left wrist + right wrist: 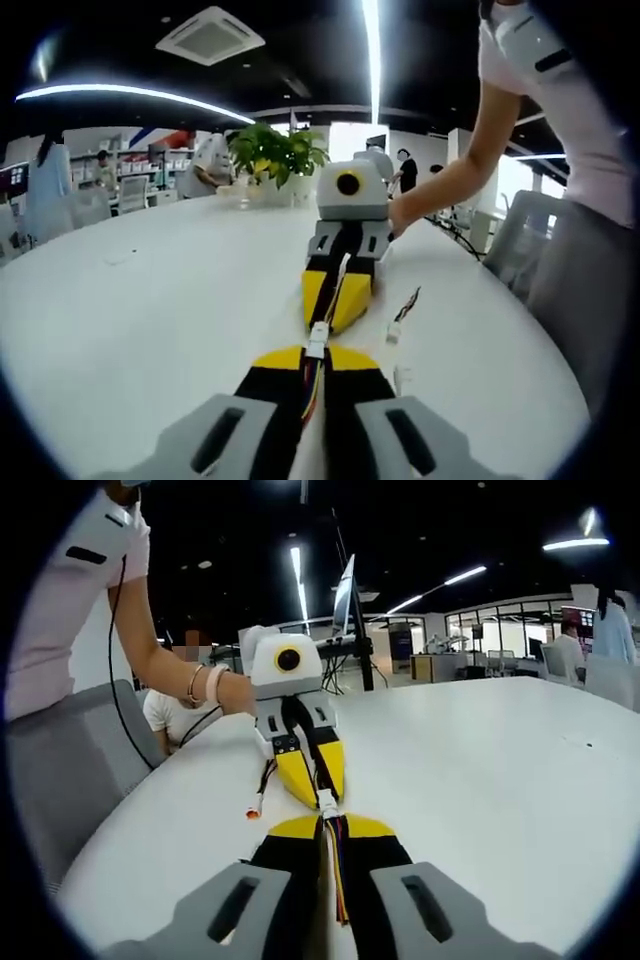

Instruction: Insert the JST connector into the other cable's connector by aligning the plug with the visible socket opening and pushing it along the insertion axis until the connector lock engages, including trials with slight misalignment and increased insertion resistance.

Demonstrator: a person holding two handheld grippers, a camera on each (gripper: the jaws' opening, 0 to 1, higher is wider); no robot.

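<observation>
1. White round table [150, 300] fills an office with ceiling strip lights; beyond its far edge stands a potted plant [275, 155].
2. Left gripper [316, 352], jaws together, clamps a wired white connector [317, 338].
3. Facing it tip to tip, right gripper [330, 822] pinches its own connector [327, 801]; the two connectors touch.
4. A spare cable [402, 312] lies just beside them on the table.

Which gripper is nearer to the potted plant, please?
Right. The right gripper sits between the potted plant and the left gripper, whose jaws point toward the plant from farther back.
</observation>
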